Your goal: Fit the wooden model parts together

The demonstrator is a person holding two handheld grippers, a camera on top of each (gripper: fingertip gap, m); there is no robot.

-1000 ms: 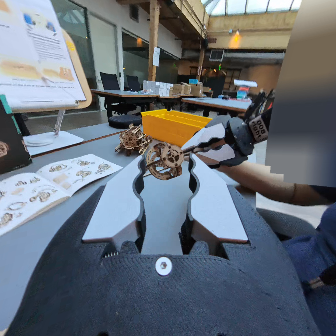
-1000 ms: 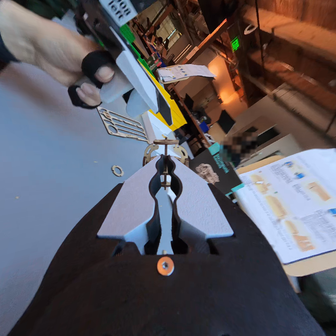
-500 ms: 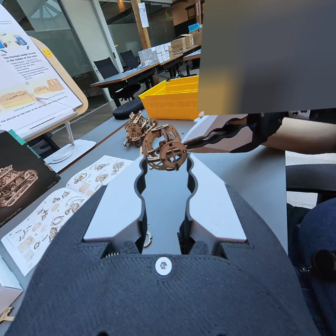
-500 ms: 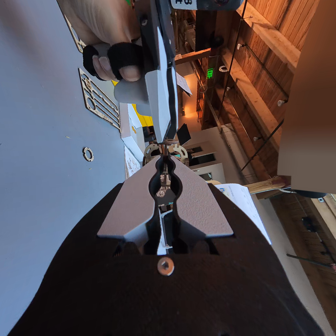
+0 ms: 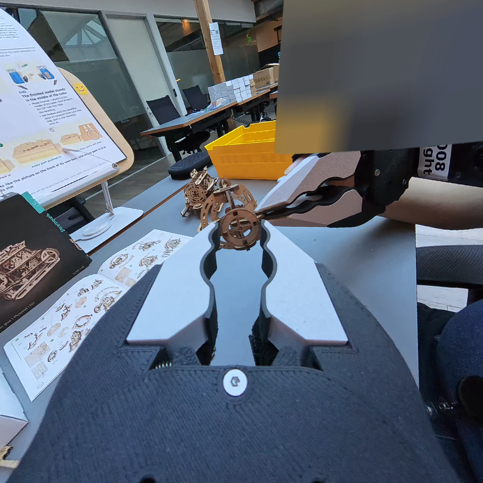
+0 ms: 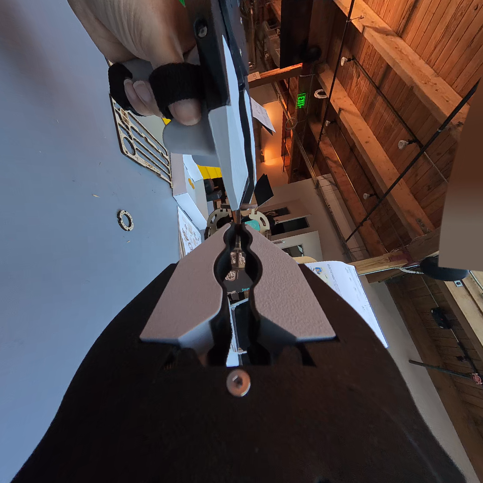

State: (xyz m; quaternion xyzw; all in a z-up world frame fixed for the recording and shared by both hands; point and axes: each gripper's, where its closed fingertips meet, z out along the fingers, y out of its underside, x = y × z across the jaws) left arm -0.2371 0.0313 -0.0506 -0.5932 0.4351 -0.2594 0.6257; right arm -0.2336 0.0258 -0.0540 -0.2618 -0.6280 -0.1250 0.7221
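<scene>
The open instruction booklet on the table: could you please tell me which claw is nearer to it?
Left. The left claw hangs just right of the booklet; the right claw, gripping the wooden wheel assembly, reaches in from farther right.

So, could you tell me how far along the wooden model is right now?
Done: one sub-assembly stands on the table. In hand: the right gripper holds the wheel piece between the left gripper's tips. Left: joining them; a loose ring remains.
</scene>
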